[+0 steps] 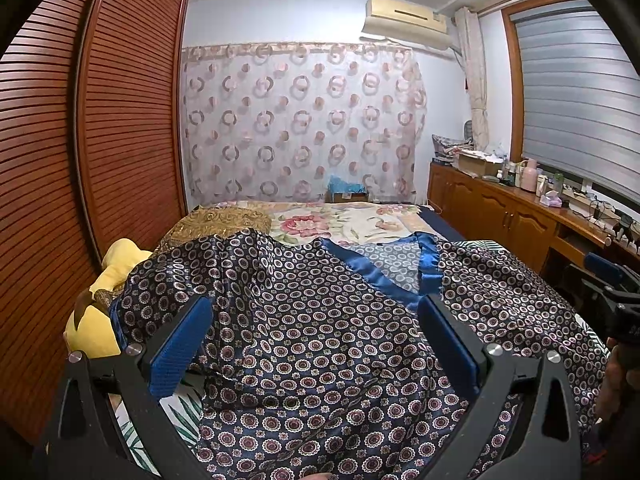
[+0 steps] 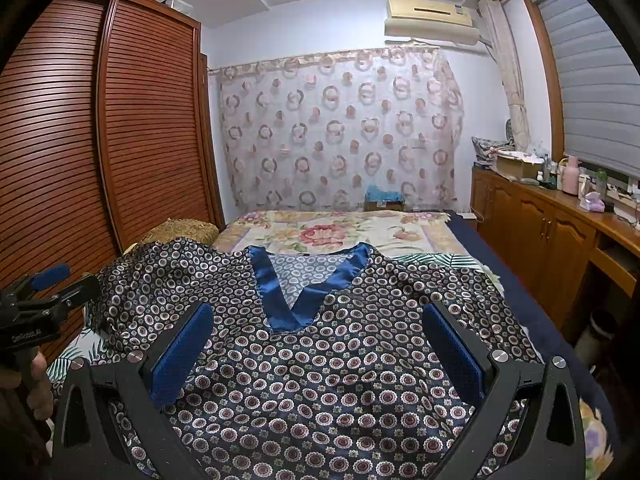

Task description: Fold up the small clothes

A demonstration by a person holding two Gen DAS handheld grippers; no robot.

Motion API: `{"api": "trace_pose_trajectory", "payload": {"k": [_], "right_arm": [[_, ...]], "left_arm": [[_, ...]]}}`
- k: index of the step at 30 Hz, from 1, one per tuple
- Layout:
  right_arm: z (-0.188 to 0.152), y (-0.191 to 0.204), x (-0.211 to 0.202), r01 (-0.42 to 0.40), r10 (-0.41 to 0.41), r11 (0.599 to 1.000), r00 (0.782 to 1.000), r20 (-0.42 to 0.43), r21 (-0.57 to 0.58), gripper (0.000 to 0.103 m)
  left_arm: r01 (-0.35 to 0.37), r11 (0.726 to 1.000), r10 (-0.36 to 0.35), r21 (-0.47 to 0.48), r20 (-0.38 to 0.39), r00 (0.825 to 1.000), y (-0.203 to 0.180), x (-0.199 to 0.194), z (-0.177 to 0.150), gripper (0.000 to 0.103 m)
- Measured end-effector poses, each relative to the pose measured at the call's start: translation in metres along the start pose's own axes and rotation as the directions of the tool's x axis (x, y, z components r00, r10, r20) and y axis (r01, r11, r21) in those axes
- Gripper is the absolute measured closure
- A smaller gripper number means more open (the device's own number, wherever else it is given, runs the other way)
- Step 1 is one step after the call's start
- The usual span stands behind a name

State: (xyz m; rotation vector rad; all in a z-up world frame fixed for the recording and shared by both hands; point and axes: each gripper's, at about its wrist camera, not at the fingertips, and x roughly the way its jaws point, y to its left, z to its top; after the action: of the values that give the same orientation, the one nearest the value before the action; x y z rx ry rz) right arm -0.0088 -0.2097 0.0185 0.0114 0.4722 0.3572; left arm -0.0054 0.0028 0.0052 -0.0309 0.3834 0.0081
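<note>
Lying spread face-up across the bed (image 2: 472,232), the patterned satin top (image 2: 320,360) looked light, limp and slippery, best pinched at a shoulder seam, while the left gripper (image 1: 316,344) and right gripper (image 2: 316,344) hovered with jaws released.

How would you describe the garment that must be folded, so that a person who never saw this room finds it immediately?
Start from the bed between the slatted wooden wardrobe and the wooden cabinets. On its near end, spread out, lies a satin V-neck top. Unlike the floral blanket behind it, it is dark navy with small ring medallions and a plain blue neckline band.
</note>
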Motion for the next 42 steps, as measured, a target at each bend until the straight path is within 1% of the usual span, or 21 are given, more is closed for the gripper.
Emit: {"api": "trace_pose_trajectory", "payload": {"k": [42], "right_arm": [[0.0006,0.0010,-0.0005,-0.001,0.001,1.000,1.000,0.004,-0.008,0.000]], "left_arm": [[-0.005,1.000,0.005,0.010,0.007,1.000,-0.0012,-0.0047,0.0006,0.000]]}}
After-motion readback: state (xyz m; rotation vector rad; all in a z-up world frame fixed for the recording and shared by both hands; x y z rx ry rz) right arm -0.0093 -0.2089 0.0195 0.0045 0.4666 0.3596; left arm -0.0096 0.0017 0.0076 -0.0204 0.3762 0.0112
